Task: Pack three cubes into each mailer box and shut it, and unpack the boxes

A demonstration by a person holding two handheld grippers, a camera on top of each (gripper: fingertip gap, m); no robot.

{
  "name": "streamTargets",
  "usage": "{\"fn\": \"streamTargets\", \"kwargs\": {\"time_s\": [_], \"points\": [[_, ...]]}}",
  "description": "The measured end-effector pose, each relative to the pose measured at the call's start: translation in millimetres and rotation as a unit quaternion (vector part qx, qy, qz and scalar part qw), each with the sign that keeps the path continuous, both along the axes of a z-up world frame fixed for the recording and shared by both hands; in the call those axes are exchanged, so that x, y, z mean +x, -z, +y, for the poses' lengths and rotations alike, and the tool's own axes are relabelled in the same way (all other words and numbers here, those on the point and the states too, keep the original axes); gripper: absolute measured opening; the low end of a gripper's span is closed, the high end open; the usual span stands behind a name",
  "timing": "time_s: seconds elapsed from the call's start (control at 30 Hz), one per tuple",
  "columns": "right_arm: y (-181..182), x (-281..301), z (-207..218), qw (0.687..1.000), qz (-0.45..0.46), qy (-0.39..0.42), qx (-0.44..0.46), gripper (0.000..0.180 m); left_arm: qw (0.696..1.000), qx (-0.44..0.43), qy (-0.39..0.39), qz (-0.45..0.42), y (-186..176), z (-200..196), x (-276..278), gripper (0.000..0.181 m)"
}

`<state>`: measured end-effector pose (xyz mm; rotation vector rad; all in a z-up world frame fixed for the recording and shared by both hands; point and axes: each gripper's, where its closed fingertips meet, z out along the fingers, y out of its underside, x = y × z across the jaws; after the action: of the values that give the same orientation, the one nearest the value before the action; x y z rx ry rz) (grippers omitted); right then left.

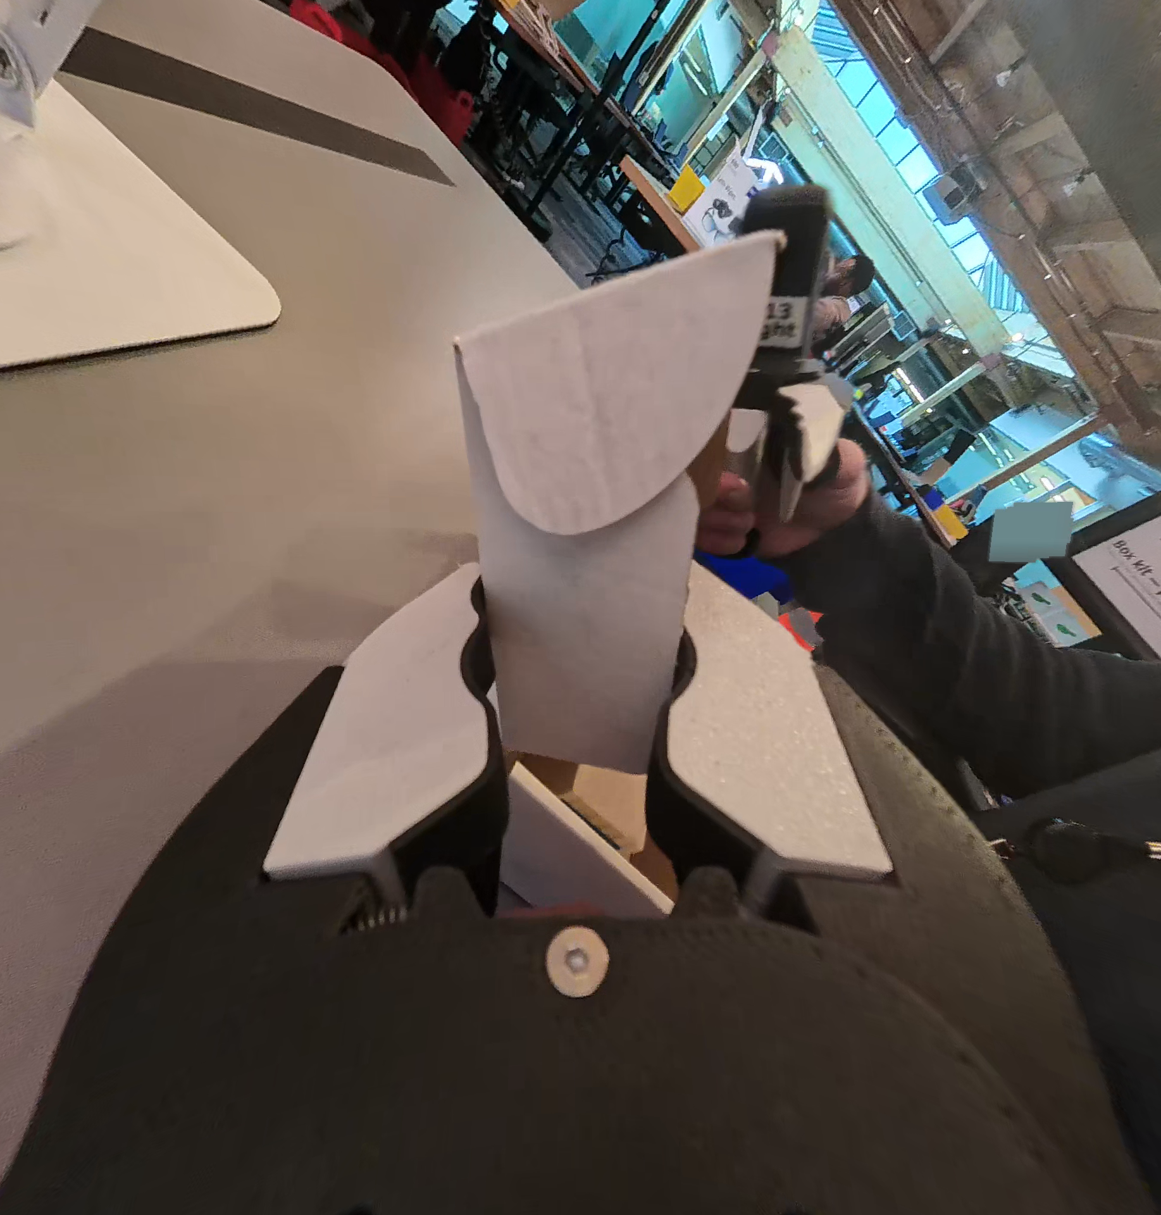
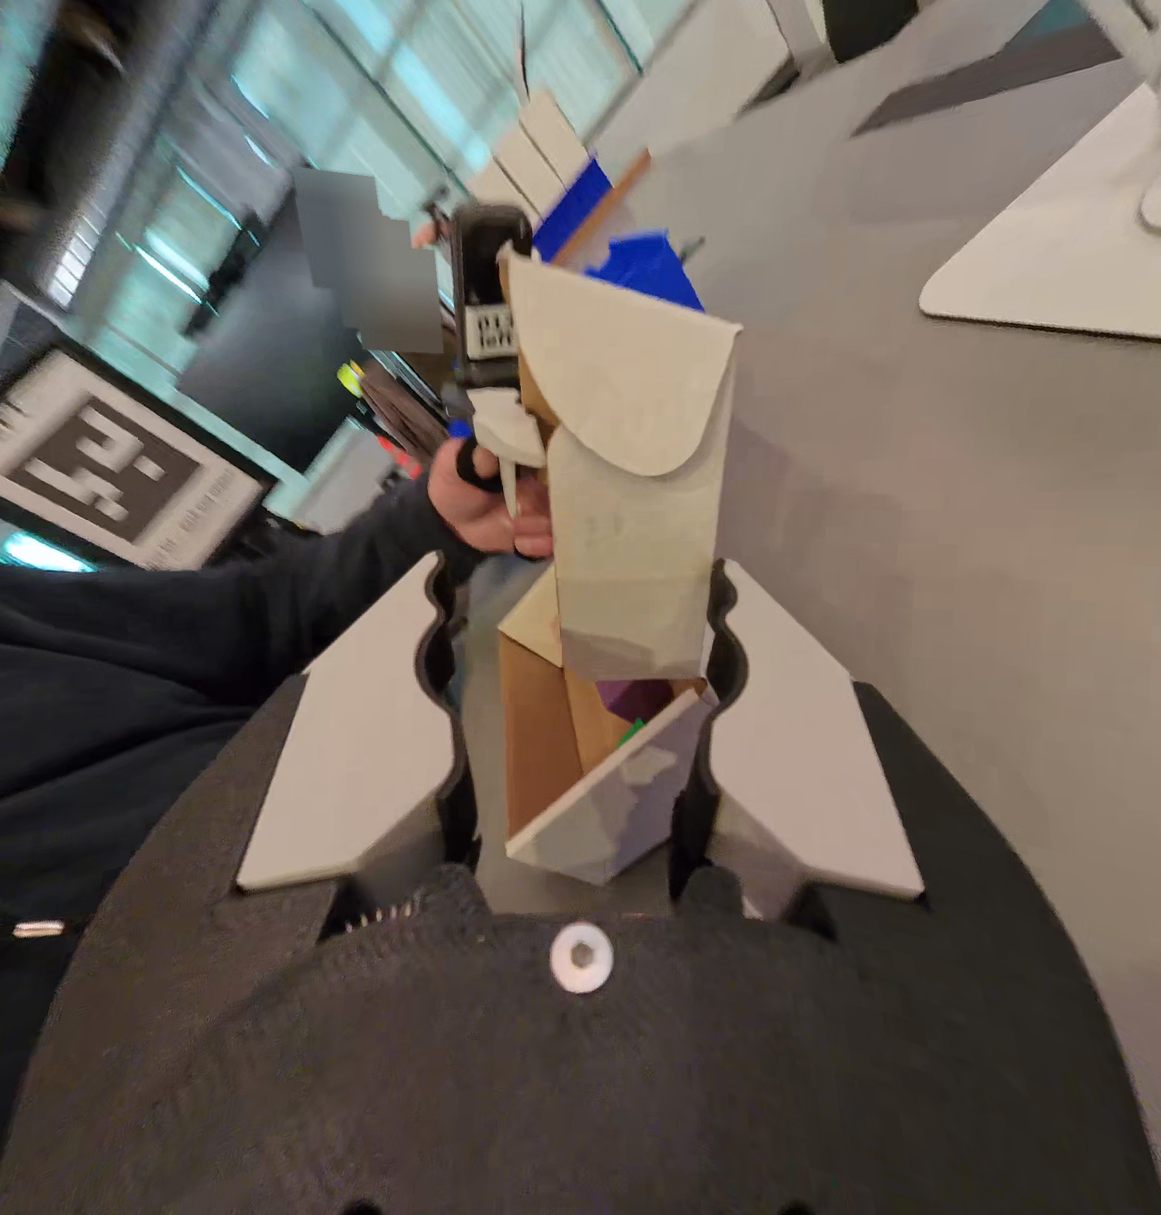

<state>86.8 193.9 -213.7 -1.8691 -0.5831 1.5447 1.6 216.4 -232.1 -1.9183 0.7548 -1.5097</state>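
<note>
A white mailer box point(image 1: 577, 460) with a brown inside is held up above the grey table point(image 1: 170, 493), its rounded tuck flap folded over the far end. My left gripper point(image 1: 581, 631) is shut on the box's white panel, both fingers pressing it. In the right wrist view the same box point(image 2: 637, 539) lies between the jaws of my right gripper point(image 2: 581, 592). It touches the right finger point(image 2: 722, 657), with a gap at the left finger. Its near end gapes, showing a purple cube point(image 2: 630, 700) and a green one point(image 2: 633, 730) inside. Each gripper shows beyond the box in the other's view.
A white pad point(image 1: 104, 230) with a clear stand lies on the table, also in the right wrist view point(image 2: 1057, 263). Blue objects point(image 2: 650, 269) and more white boxes point(image 2: 538, 151) lie farther off. A person's dark sleeve point(image 1: 959, 657) reaches in. A framed marker sheet point(image 2: 104, 460) stands nearby.
</note>
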Motion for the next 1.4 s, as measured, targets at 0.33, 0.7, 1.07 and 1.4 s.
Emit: {"fn": "streamTargets", "kwargs": {"time_s": [0.33, 0.7, 1.07, 1.4], "points": [[13, -6, 11, 0.999, 0.029, -0.020, -0.012, 0.048, 0.999, -0.002, 0.009, -0.042, -5, 2, -4, 0.053], [15, -10, 4, 0.999, -0.003, -0.032, 0.022, 0.048, 0.994, 0.022, 0.004, -0.103, -22, -3, -14, 0.054], [19, -9, -7, 0.980, -0.136, -0.011, 0.142, 0.048, 0.978, 0.207, -0.030, 0.025, -18, -23, -3, 0.054], [27, -7, -30, 0.936, -0.257, -0.020, 0.240, 0.049, 0.935, 0.341, -0.019, 0.097, -11, -59, -2, 0.054]]}}
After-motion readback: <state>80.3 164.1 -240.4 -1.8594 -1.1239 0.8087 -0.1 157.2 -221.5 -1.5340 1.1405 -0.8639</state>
